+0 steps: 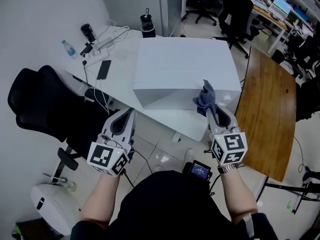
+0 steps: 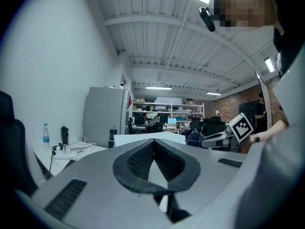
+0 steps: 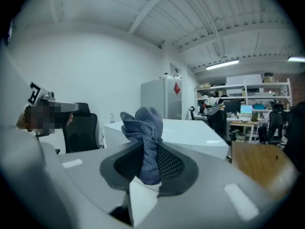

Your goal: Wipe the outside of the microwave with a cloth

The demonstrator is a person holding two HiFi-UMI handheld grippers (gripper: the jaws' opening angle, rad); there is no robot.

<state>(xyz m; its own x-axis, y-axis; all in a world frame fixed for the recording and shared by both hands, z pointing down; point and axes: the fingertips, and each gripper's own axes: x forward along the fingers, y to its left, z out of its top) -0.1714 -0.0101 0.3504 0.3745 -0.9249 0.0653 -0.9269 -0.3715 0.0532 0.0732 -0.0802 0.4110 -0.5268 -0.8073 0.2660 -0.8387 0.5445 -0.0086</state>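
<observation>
Forearms and two marker cubes fill the bottom of the head view, where a person stands on tiled floor (image 1: 160, 149) facing a white table (image 1: 122, 86). On that table the microwave (image 1: 185, 66), a plain white box, takes up most of the right half, its front face close to the table's near edge. The right gripper (image 1: 208, 104) is clamped on a blue-grey cloth (image 1: 204, 96), which bunches up above the closed jaws. It is raised at the microwave's front right corner, and no view settles whether cloth and casing touch. From the right gripper view the cloth (image 3: 144, 128) stands up between the pads with the microwave's top spreading out behind it. The left gripper (image 1: 131, 111) has its jaws pressed together on nothing and hangs off the table's near edge, well left of the cloth and short of the microwave's front left corner. Room is tight at the sides: a wooden table (image 1: 270, 99) runs just right of the white one, close beside the right gripper, and a black office chair (image 1: 40, 104) sits near the left gripper. Open floor lies between the person and the table. A phone (image 1: 104, 69), a water bottle (image 1: 68, 48), cables (image 1: 107, 39) and a black flask (image 1: 147, 26) crowd the table's left and far parts.
</observation>
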